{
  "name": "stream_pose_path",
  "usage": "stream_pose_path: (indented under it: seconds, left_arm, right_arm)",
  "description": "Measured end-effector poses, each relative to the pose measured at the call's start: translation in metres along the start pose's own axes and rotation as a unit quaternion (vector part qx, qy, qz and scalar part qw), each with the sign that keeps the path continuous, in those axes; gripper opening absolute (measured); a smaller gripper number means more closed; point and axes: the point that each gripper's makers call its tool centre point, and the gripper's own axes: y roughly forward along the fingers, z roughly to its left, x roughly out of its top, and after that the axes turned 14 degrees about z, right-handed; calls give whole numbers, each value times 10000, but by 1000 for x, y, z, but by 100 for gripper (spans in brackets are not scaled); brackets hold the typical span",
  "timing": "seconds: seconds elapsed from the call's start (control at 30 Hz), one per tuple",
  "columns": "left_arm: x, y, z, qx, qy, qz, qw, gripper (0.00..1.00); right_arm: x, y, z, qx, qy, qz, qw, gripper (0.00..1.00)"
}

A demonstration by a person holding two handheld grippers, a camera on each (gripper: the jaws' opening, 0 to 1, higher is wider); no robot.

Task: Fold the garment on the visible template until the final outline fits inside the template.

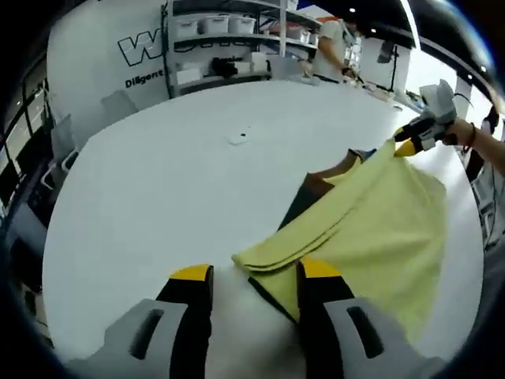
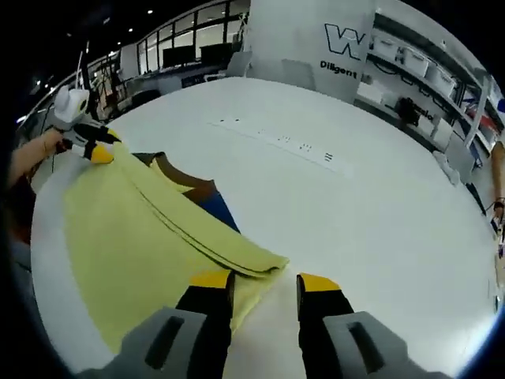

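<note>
The yellow shirt lies on the big white table, on top of a dark sheet with brown and blue parts that peeks out from under it. That sheet looks like the template. The shirt is already folded once, so a thick doubled edge runs in a long line from one gripper to the other.

The left gripper sits at one end of that line. Its jaws stand apart with the folded corner between them, and the cloth just reaches the right jaw. I cannot tell if the jaws press on it. The right gripper sits at the other end. Its jaws also look apart, with the corner of the shirt lying at the left jaw. From the left gripper view, the right gripper looks like it pinches the far corner, so I cannot be sure of its hold. A hand holds it.

The rest of the shirt spreads wide to one side of the fold line. The next fold likely has to go across that line, with both grippers moving together.

Nothing blocks the way on the table. A small mark lies well apart from the shirt. Shelves stand behind the table.
</note>
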Motion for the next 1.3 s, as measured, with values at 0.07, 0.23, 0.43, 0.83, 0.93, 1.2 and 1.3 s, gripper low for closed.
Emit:
stream_pose_path:
  seconds: [0.07, 0.23, 0.43, 0.83, 0.93, 1.2, 1.3]
  left_arm:
    - [1, 4, 0, -10, 7, -4, 10000, 37]
    - [11, 7, 11, -68, -426, -174, 9989, 32]
    - [23, 13, 26, -26, -1089, -380, 9933, 28]
    - [32, 1, 36, -118, -1606, -531, 9855, 24]
    - [29, -7, 30, -212, -1630, -491, 9852, 25]
    - [25, -29, 11, -437, -1607, -602, 9842, 30]
    - [22, -39, 2, -485, -1638, -629, 9833, 33]
  right_arm:
    - [0, 3, -1, -5, 123, -8, 9999, 24]
    - [9, 8, -8, 22, 625, -186, 9979, 22]
    - [24, 14, -14, 54, 1013, -368, 9942, 21]
    - [25, 13, -22, 231, 1947, -499, 9793, 18]
    - [25, 3, -17, 409, 2175, -616, 9733, 20]
    - [17, -19, -2, 738, 2447, -822, 9633, 31]
    - [12, -26, 4, 854, 2516, -850, 9603, 34]
